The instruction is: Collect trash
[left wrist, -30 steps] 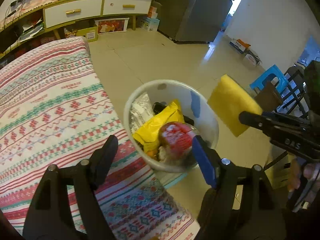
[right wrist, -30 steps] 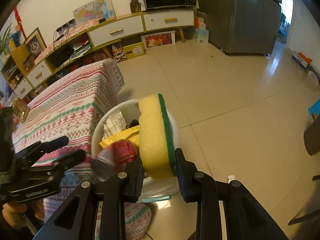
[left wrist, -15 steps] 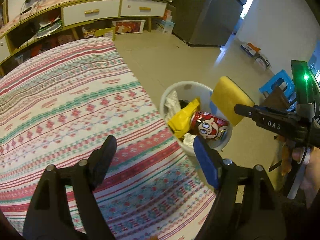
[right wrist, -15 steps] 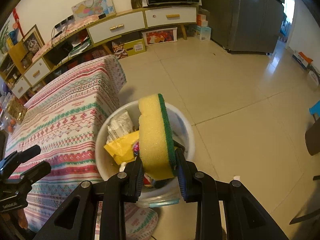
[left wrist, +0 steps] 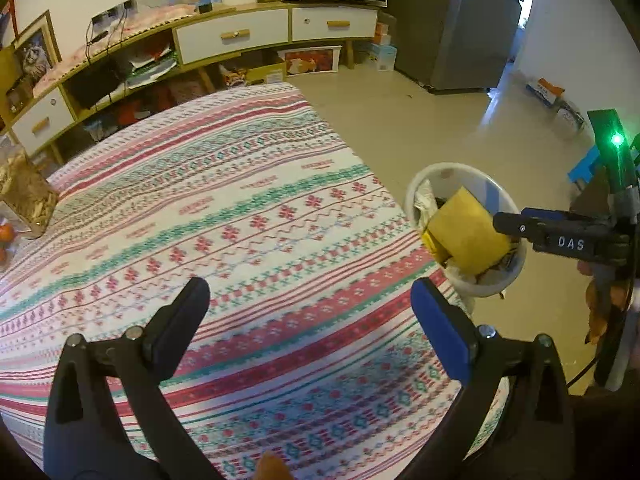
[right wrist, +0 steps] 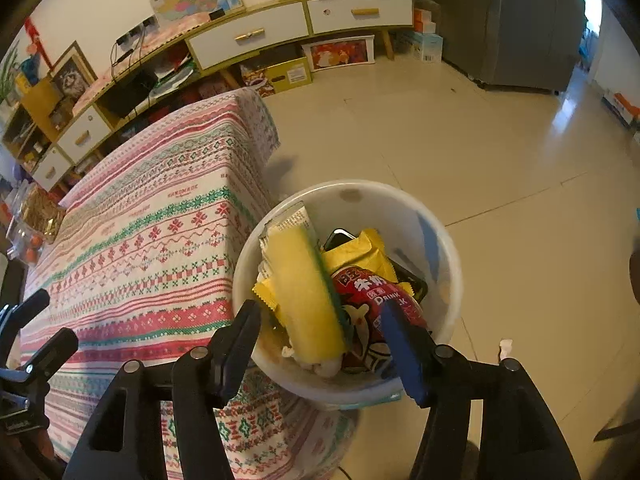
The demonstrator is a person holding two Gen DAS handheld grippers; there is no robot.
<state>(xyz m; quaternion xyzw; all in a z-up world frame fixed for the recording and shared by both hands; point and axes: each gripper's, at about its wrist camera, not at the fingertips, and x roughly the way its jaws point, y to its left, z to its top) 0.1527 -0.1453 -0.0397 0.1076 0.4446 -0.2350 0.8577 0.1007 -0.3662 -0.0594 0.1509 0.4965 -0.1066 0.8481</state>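
the left claw [left wrist: 306, 318] points steeply downward, its two fingers spread wide and opening further, with nothing between them; one finger [left wrist: 178, 322] is black, the other carries a blue pad [left wrist: 440, 330]. the right claw [right wrist: 320, 346] also tilts steeply down, its jaws opening with a clear gap on each side, the pads pressing on nothing. seen from the left wrist, the right claw [left wrist: 508, 220] reaches in from the right edge, with part of the hand [left wrist: 600, 300] that holds it showing beneath. seen from the right wrist, the left claw [right wrist: 38, 326] shows at the lower left edge, fingers parted.
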